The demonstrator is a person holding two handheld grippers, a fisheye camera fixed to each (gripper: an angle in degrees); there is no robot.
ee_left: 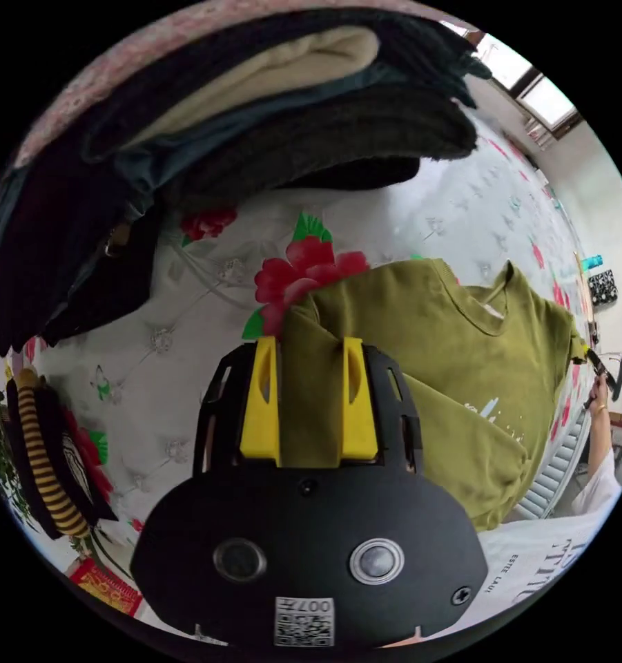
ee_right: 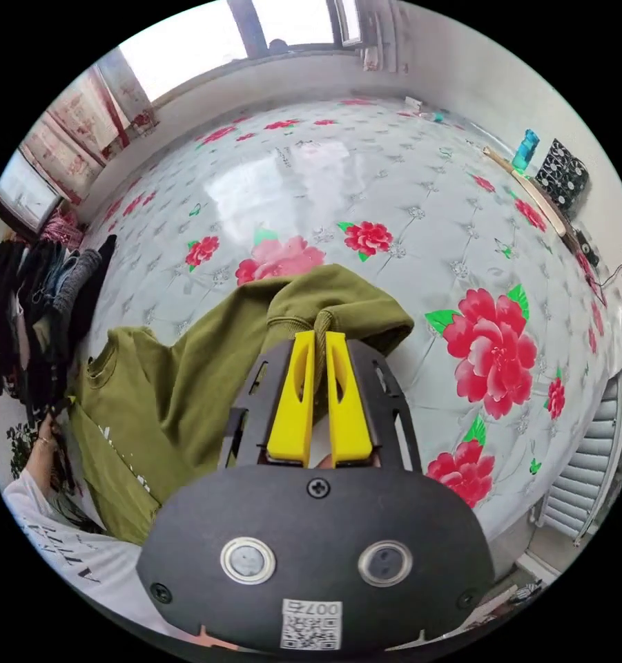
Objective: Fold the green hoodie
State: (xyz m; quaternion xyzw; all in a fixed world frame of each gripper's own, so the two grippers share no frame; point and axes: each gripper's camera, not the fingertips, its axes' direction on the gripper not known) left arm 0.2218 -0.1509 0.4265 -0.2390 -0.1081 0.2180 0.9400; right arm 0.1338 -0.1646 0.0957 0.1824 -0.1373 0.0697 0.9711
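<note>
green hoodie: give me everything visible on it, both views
The green hoodie is olive, soft knit, with ribbed neckline and pale chest print. It lies partly folded on the floral quilted surface, one sleeve laid across the front. The right tool pinches a ribbed cuff; the left tool straddles its folded edge, jaws apart.

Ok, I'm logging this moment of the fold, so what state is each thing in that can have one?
Olive-green cotton hoodie: spread on the flowered quilted cover, part folded, one sleeve lifted.
Left hand-held gripper: open, hoodie cloth between its jaws.
Right hand-held gripper: shut on the sleeve cuff.
Stack of dark clothes: folded, piled.
</note>
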